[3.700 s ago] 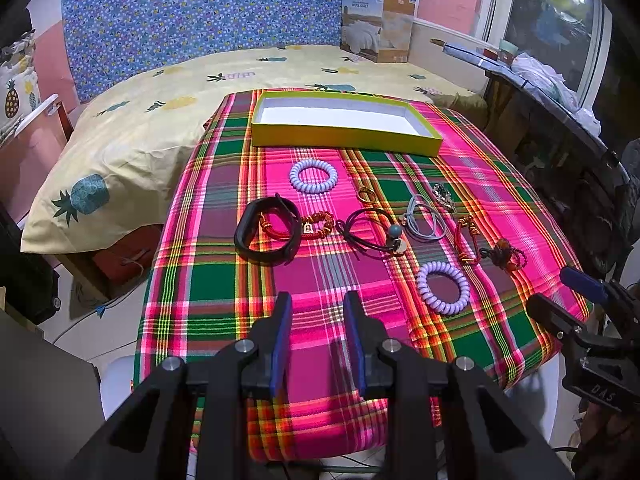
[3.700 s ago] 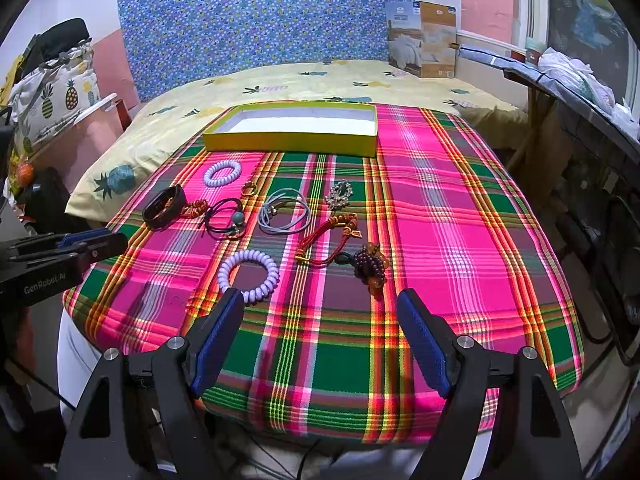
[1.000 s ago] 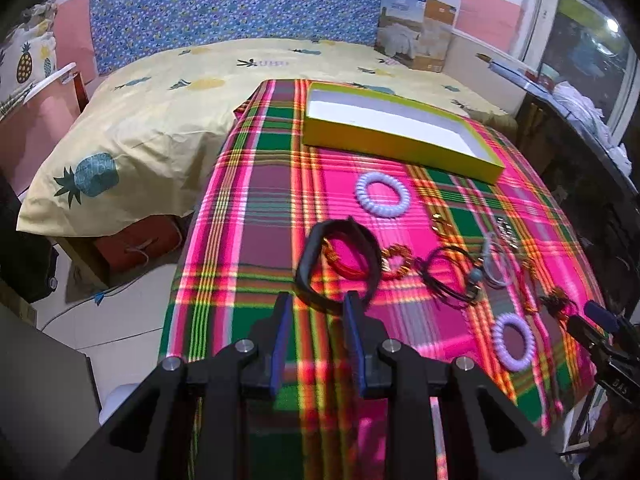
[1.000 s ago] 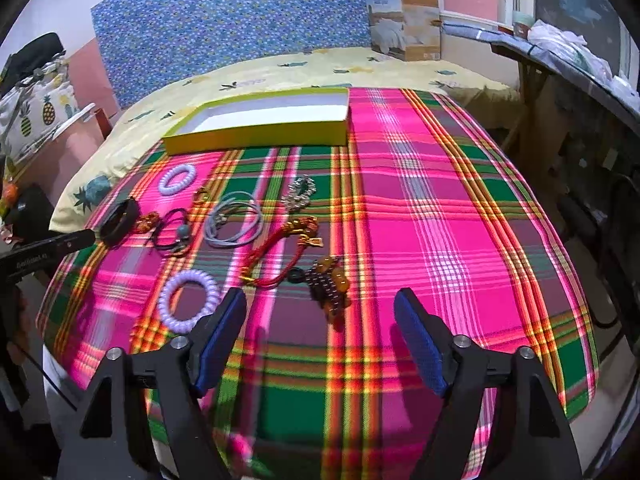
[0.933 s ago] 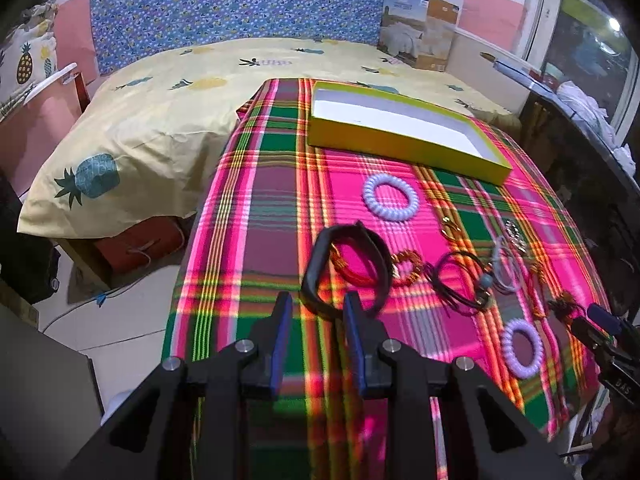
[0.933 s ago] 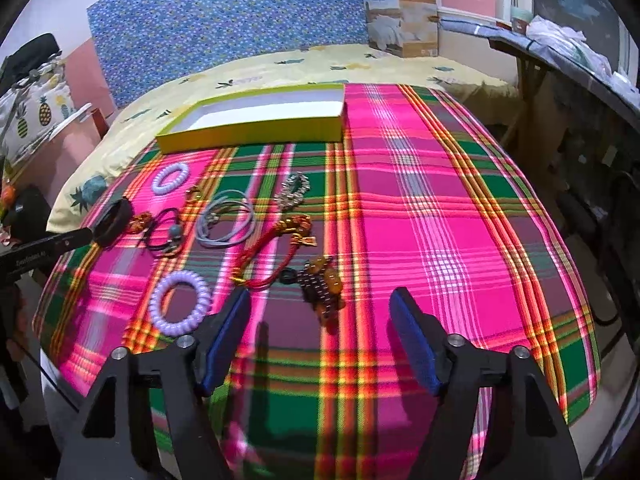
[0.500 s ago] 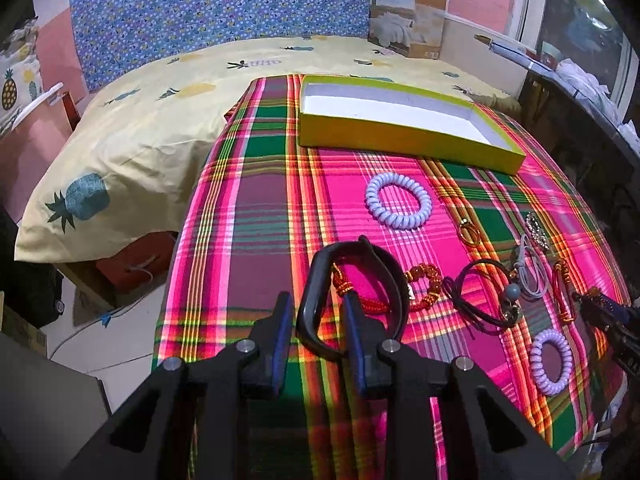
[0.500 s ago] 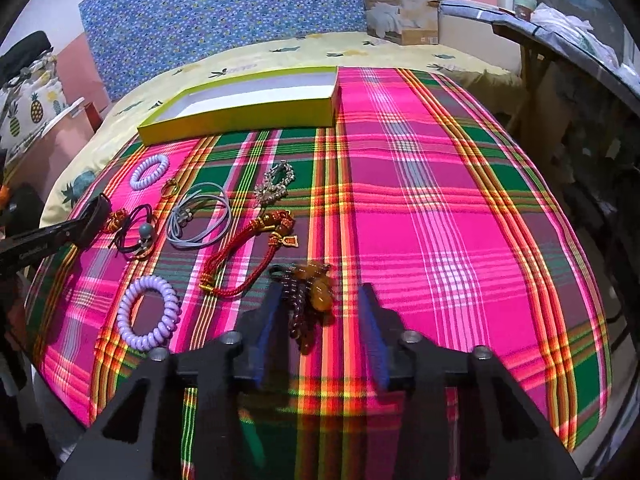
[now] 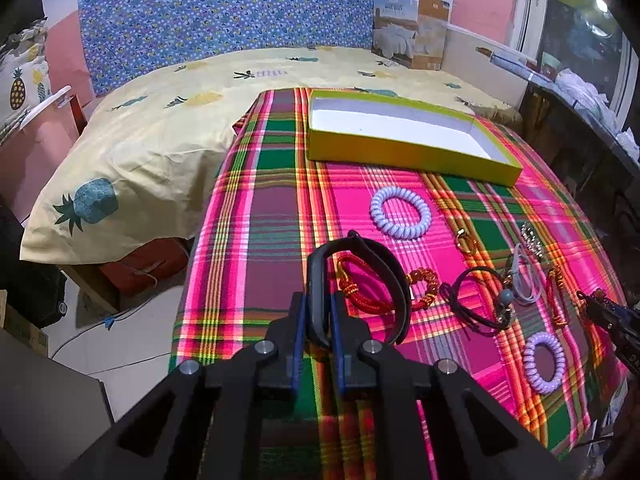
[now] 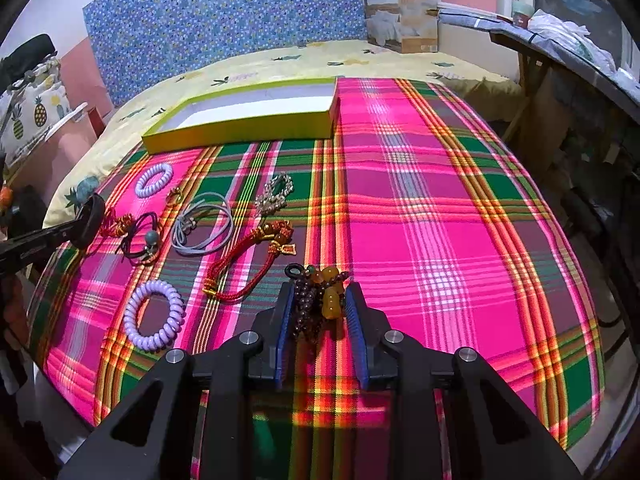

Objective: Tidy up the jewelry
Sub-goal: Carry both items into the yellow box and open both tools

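Left gripper pinches black band; right gripper clamps bead cluster. Lift straight, carry to yellow box beyond.

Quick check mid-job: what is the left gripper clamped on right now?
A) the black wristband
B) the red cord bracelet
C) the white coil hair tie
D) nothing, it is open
A: the left gripper has its pads closed on the near loop of the black wristband, which stands up off the cloth.
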Available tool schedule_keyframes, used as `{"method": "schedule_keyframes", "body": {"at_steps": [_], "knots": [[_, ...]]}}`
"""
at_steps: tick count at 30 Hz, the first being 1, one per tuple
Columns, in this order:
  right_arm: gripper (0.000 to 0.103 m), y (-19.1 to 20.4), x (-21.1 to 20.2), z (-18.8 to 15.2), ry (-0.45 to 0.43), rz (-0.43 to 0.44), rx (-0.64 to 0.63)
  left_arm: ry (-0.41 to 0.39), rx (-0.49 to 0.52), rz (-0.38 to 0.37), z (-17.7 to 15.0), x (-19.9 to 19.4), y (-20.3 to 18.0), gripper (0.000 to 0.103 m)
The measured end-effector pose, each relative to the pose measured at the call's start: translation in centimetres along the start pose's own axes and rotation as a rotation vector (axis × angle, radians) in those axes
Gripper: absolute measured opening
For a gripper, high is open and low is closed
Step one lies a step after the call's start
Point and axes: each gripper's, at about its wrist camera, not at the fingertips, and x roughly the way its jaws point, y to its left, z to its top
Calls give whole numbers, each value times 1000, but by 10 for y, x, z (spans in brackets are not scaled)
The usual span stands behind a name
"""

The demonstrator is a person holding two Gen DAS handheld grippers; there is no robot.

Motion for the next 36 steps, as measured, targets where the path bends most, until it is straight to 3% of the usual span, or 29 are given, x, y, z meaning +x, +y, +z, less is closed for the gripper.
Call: {"method": "schedule_keyframes", "body": {"at_steps": [8, 18, 28, 36], "knots": [[26, 1, -5, 21, -33, 14, -19, -14, -7, -32, 19, -5, 0, 13], [26, 8, 16, 91, -110, 41, -110, -45, 37, -47, 74, 15, -12, 13], [26, 3, 82, 166, -97, 88, -143, -23, 66, -61, 132, 66, -15, 13], [26, -12, 152, 215, -34, 103, -141, 17, 69, -53, 169, 118, -18, 13]]}}
